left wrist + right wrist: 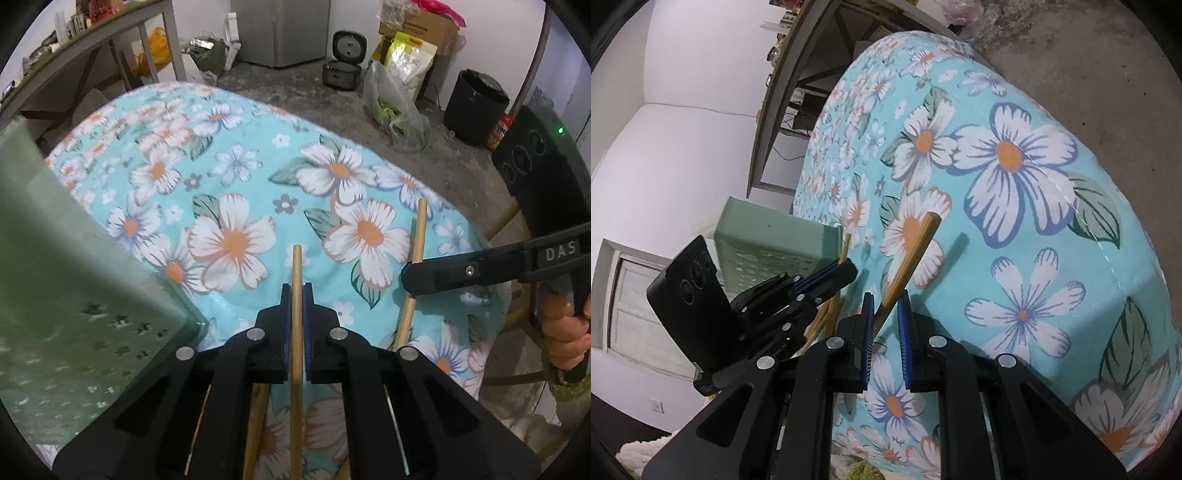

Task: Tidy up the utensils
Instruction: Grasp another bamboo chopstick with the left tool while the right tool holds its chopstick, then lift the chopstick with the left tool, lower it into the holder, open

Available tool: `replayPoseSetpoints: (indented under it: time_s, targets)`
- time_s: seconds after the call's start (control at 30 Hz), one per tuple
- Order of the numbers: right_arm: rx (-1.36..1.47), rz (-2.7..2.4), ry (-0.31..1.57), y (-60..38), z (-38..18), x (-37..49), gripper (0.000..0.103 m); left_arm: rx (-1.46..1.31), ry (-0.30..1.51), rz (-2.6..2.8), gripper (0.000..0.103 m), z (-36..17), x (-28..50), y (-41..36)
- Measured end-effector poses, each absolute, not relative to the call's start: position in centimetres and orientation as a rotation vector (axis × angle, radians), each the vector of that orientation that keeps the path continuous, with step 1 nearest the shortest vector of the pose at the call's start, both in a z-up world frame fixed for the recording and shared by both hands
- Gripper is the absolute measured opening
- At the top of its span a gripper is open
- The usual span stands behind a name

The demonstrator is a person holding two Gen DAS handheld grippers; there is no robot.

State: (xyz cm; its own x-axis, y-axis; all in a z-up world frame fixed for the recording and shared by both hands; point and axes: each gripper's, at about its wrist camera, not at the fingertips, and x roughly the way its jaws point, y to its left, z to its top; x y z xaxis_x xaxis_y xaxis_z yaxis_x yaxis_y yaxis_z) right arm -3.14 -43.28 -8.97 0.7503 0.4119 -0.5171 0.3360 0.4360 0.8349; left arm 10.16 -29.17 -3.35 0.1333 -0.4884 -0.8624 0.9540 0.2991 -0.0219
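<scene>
Beside the green holder (74, 295), both grippers clamp 1 chopstick each.

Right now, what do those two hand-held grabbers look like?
Both are black plastic. The left gripper and the right gripper have blue ribbed pads inside their jaws and round silver pins at the joints. The right one bears white letters, DAS, and carries a black box with a green light.
</scene>
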Motion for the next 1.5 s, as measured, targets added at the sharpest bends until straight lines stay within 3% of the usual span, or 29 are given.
replayPoseSetpoints:
  time_s: [0.97, 1.5]
  targets:
    - [0.876, 0.034, 0.593, -39.5, 2.2, -4.2, 0.007, 0.204, 0.601, -1.013, 0.005, 13.9, 9.5, -12.6]
    - [0.684, 0.042, 0.492, -36.4, 10.6, -3.9, 0.007, -0.121, 0.278, -0.881, 0.005, 23.4, 13.6, -7.0]
